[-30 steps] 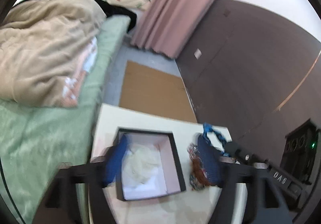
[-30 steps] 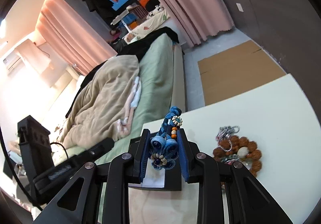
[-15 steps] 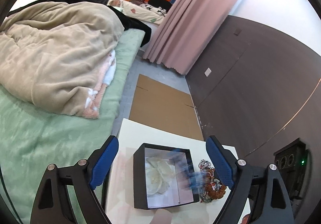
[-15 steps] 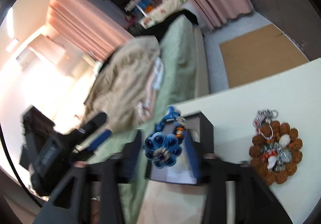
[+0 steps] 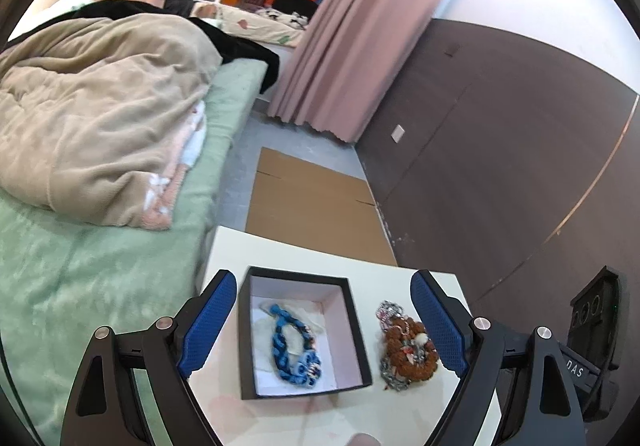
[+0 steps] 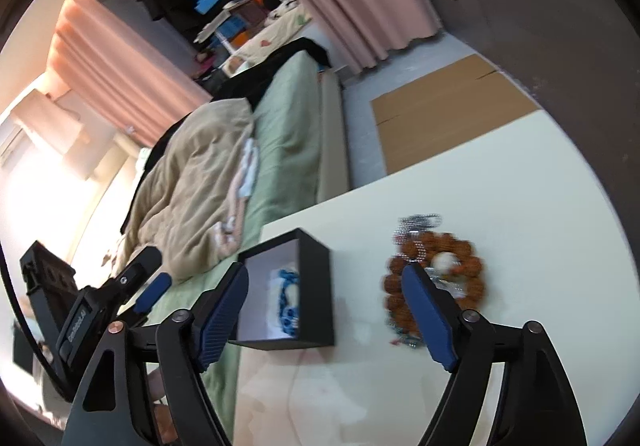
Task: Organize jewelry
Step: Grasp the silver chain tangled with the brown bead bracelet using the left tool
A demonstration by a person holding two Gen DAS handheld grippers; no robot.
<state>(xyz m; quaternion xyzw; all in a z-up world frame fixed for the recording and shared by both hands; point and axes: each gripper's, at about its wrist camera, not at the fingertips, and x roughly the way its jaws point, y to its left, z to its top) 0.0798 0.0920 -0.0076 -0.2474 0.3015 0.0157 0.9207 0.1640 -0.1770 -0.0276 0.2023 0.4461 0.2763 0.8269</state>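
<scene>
A black jewelry box (image 5: 245, 330) with a white lining stands open on the white table (image 5: 288, 254). A blue chain bracelet (image 5: 290, 346) lies inside it on white padding; it also shows in the right wrist view (image 6: 287, 300). A brown bead bracelet with silver chains (image 5: 406, 352) lies on the table right of the box, also in the right wrist view (image 6: 436, 278). My left gripper (image 5: 322, 326) is open and empty above the box. My right gripper (image 6: 326, 312) is open and empty, between box (image 6: 316, 286) and brown bracelet.
A bed with a green sheet (image 5: 80, 286) and a beige blanket (image 5: 100, 118) borders the table's left side. Flat cardboard (image 5: 312, 206) lies on the floor beyond the table. A dark wall (image 5: 500, 146) runs along the right. The left gripper's body (image 6: 80, 310) shows at lower left.
My right gripper held the blue bracelet, carried it over the box and opened; the bracelet now lies in the box. My left gripper drew back and up from the box.
</scene>
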